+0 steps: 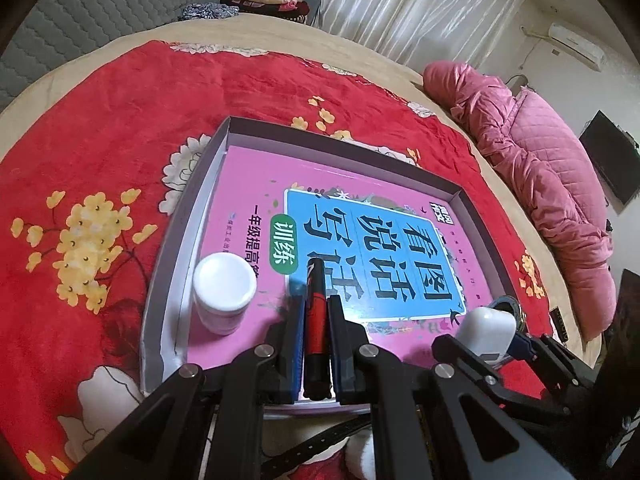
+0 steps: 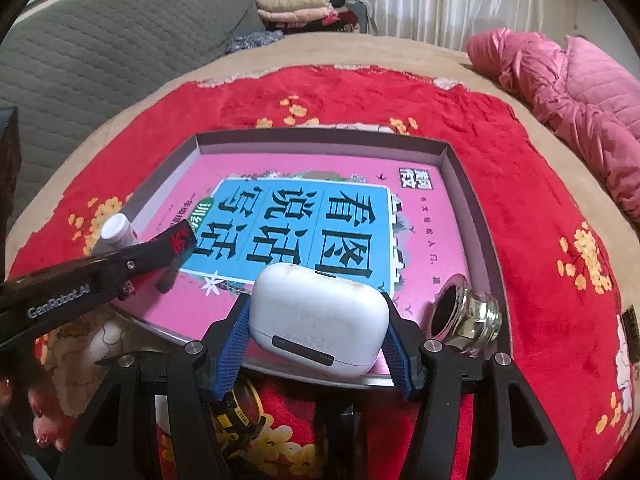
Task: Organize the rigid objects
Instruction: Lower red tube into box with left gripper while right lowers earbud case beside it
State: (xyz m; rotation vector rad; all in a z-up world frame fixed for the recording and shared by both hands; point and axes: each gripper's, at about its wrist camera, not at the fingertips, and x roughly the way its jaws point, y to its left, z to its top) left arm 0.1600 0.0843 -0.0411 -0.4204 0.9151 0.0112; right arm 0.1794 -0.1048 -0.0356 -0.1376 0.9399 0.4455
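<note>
Risk lies in release: the left gripper (image 1: 316, 344) clamps a marker (image 1: 316, 320) and the right gripper (image 2: 316, 336) clamps an earbud case (image 2: 320, 320) above the tray (image 2: 464, 184), where either could knock the bottle (image 1: 224, 292) or jar (image 2: 468, 316).

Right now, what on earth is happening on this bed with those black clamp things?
A person is tidying small hard items into a shallow grey cardboard tray on the red floral blanket, using a handheld gripper in each hand. The left gripper is shut on a black and red marker pen. The right gripper is shut on a white earbud case, held over the tray's near edge. Already inside, on a pink and blue workbook, are a white-capped bottle and a small glass jar lying on its side.
</note>
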